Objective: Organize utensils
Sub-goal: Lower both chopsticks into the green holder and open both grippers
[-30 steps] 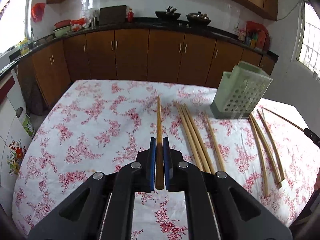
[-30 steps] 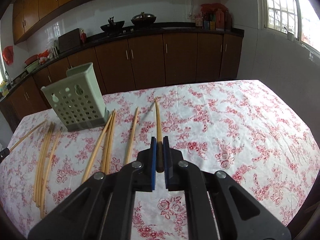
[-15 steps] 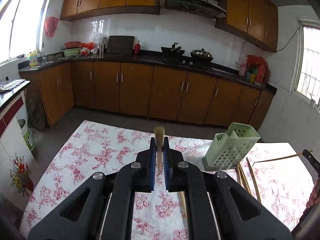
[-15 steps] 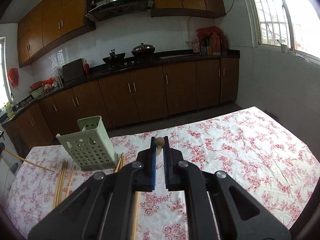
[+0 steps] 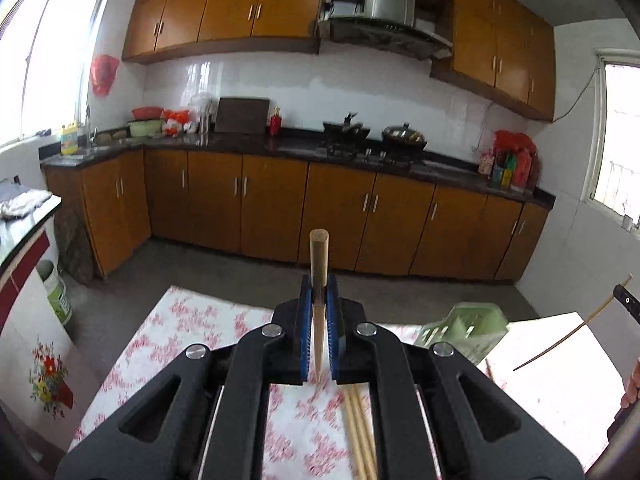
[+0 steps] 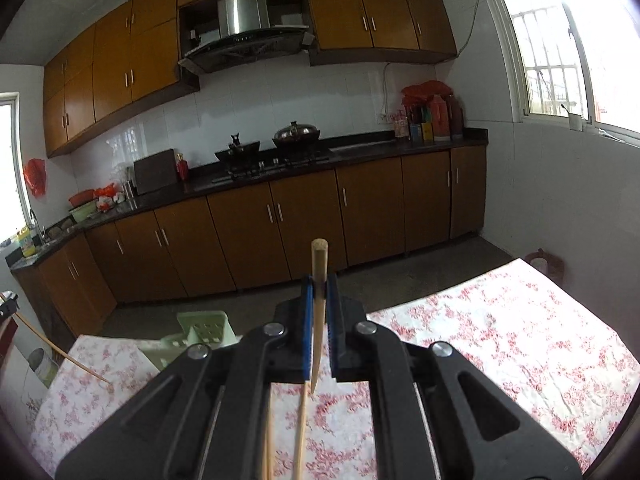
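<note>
The left claw [image 5: 319, 320] is clamping a single chopstick [image 5: 318, 264] between its blue pads [image 5: 305, 320], the thicker blunt end sticking up past the tips and the thin tapered end hanging down behind them. The right claw [image 6: 319, 316] is doing the same with a second chopstick [image 6: 319, 268], gripped near its thick end, its point dangling just above the cloth. Both sticks are being held clear of the counter [image 6: 500, 340], which is wearing a white cloth printed with red flowers.

These chopsticks look like pale bamboo or wood: round, slim, plain, tapering from a flat-cut butt to a narrow tip. They are likely very light and stiff, smooth enough to swivel or slide in the pads if pinched off-centre, so a hold well up the thick half, as here, seems the safest. The thin ends could snap if they are being jammed against anything.

Beyond the claws, more loose chopsticks [image 5: 358, 432] are lying on the cloth just below the left claw. A pale green perforated holder [image 6: 200, 332] is standing near the far edge of the counter, between the two claws, apparently where the sticks belong. Behind it, brown kitchen cabinets [image 6: 280, 220] are running along the wall.
</note>
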`<state>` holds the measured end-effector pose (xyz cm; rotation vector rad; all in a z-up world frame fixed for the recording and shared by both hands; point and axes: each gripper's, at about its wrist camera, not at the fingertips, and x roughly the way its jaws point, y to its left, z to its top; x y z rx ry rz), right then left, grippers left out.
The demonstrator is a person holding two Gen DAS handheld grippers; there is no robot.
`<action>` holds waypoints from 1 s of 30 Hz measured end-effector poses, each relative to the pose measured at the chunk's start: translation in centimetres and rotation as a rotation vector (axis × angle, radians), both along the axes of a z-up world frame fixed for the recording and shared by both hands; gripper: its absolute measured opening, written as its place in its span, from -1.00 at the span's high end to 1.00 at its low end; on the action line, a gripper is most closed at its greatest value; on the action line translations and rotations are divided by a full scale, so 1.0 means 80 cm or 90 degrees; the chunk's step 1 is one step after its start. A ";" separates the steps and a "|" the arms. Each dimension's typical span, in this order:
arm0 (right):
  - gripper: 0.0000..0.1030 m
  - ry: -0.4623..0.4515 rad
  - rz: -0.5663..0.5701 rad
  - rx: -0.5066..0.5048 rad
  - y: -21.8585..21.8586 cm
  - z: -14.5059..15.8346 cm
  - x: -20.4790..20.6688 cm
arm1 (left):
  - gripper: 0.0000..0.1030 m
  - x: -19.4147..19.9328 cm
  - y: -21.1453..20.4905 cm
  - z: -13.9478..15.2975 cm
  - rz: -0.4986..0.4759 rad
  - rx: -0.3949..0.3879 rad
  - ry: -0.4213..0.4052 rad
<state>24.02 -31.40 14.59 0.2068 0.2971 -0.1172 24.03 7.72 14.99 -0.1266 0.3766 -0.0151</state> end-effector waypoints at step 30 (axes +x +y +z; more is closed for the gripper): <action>0.56 0.013 0.114 0.021 0.078 -0.009 0.068 | 0.83 0.058 -0.139 -0.012 -0.130 -0.054 0.033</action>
